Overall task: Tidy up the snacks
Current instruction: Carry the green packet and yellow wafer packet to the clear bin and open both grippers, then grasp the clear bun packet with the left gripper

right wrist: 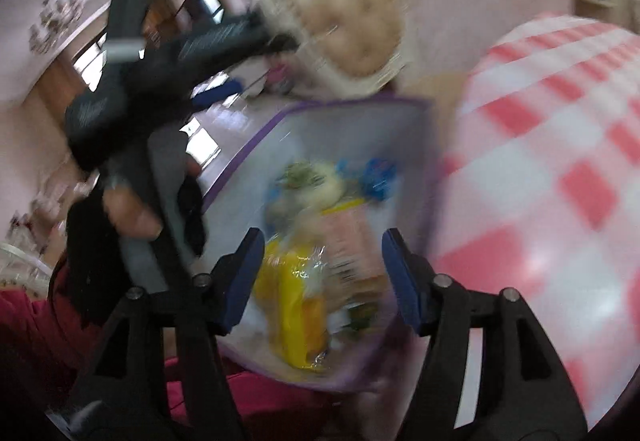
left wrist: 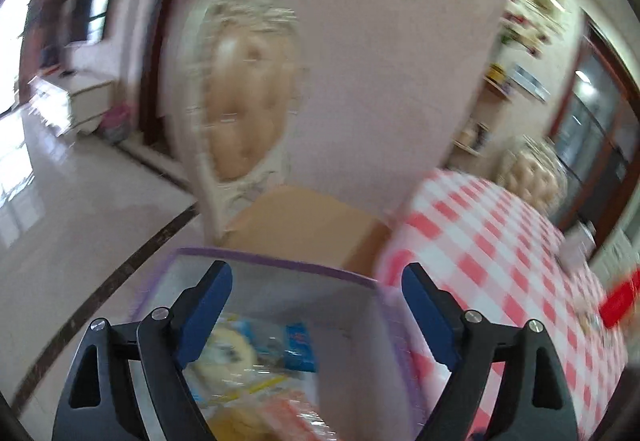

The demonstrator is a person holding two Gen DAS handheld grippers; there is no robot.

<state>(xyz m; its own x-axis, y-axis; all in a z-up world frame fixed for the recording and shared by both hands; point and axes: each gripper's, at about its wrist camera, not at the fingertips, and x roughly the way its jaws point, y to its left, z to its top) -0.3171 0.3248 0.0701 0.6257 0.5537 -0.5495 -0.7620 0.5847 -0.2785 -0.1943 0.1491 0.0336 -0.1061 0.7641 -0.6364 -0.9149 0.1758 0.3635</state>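
A purple-rimmed storage box (left wrist: 276, 265) with pale walls sits beside the table and holds several wrapped snacks (left wrist: 256, 357). My left gripper (left wrist: 316, 297) hangs open just above the box, nothing between its blue pads. In the right wrist view the same box (right wrist: 344, 109) lies below, with a yellow packet (right wrist: 296, 305) and blue-wrapped snacks (right wrist: 380, 173) inside. My right gripper (right wrist: 324, 273) is open and empty over the box. The left gripper's black body (right wrist: 160, 81) and the hand holding it show at the left. Both views are motion-blurred.
A table with a red-and-white checked cloth (left wrist: 500, 241) stands right of the box, with a red packet (left wrist: 620, 301) near its far edge. A cardboard box (left wrist: 304, 225) and a cream tufted chair (left wrist: 240, 113) stand behind. Glossy tiled floor (left wrist: 80, 201) lies to the left.
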